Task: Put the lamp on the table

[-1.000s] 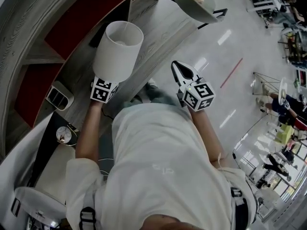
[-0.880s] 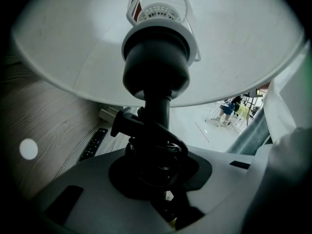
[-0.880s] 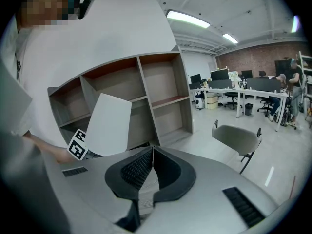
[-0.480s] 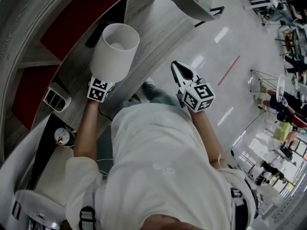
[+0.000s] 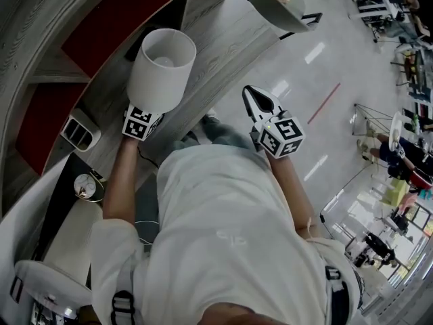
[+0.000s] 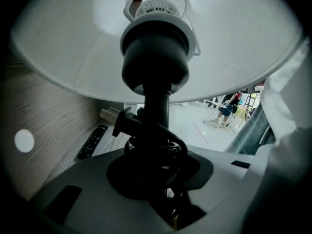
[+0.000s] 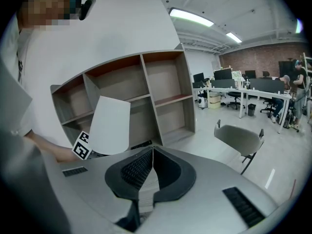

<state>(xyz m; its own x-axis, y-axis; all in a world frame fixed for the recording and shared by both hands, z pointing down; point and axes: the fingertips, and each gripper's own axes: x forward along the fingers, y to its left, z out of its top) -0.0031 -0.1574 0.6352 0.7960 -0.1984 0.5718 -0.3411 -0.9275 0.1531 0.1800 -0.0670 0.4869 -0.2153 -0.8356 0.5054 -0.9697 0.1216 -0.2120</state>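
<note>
My left hand-held gripper (image 6: 155, 155), its jaws just easing wider, grips the lamp (image 5: 162, 70) by its stem, upright over the tabletop (image 5: 223, 39) at far left. My right hand-held gripper (image 7: 152, 150) is closed and holds nothing.

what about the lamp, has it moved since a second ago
no, the lamp keeps the same gap from the white box

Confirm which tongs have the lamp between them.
The left tongs: the lamp's black stem stands between their jaws, which have just been opening; the right tongs are shut on nothing.
</note>
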